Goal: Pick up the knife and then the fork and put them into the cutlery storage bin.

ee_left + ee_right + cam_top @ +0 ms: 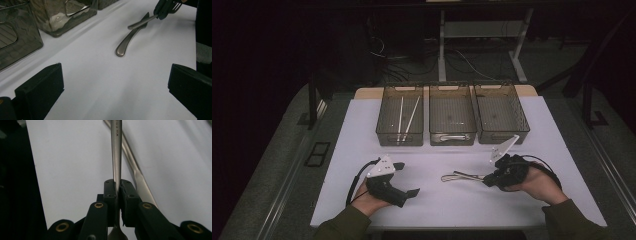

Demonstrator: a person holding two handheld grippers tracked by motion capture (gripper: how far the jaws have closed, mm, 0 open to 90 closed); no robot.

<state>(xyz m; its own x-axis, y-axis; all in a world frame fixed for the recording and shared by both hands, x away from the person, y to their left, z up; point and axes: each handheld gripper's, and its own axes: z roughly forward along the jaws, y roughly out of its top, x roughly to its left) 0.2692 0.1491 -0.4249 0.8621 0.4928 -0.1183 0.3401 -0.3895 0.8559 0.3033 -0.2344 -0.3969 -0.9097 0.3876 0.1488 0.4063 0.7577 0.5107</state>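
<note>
Partly hidden — fork [116,150] inside right gripper [117,192].

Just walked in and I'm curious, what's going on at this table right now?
A person is sorting cutlery with two hand-held grippers. The right gripper is clamped on the handle of a metal utensil, with a second piece, a knife, lying on the white table beneath it. The left gripper rests open on the table, holding nothing. Three clear bins stand at the back; the left bin holds chopsticks.
</note>
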